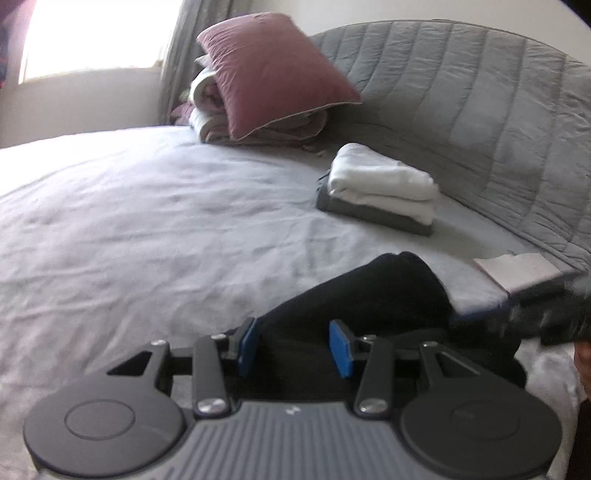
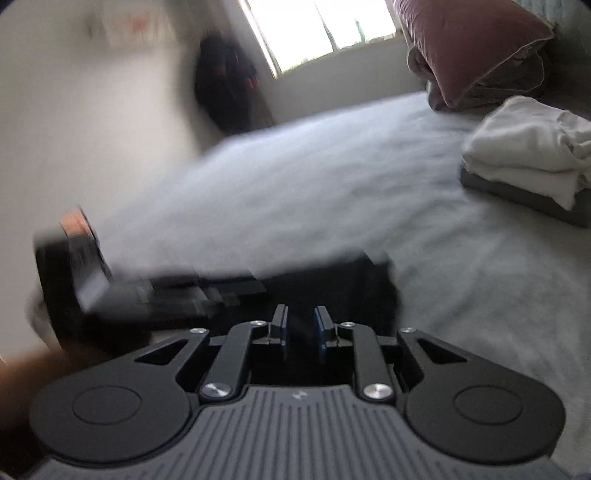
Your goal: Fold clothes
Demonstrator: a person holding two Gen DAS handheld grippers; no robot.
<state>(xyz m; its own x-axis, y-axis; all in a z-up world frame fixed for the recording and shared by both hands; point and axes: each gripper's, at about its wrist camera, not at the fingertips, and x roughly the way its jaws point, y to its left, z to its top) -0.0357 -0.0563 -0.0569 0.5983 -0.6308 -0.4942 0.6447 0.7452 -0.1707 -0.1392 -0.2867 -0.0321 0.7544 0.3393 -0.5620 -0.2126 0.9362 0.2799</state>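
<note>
left gripper (image 1: 293, 347) jaws spread astride black garment (image 1: 388, 291) | right gripper (image 2: 301, 328) nearly pressed together, pinching it | folded stack (image 1: 380, 188) parked at 1 o'clock, keeping workspace free

The setting was a bedroom in a private home, evidenced by a wide bed with a wrinkled pale grey sheet (image 1: 147, 221) and a quilted grey padded headboard (image 1: 461, 92). A dusty-pink pillow (image 1: 273, 70) leaned on rolled bedding at the head of the bed, beside a bright window (image 2: 321, 29). A stack of folded white and grey clothes (image 1: 380, 188) lay on the sheet near the headboard.
</note>
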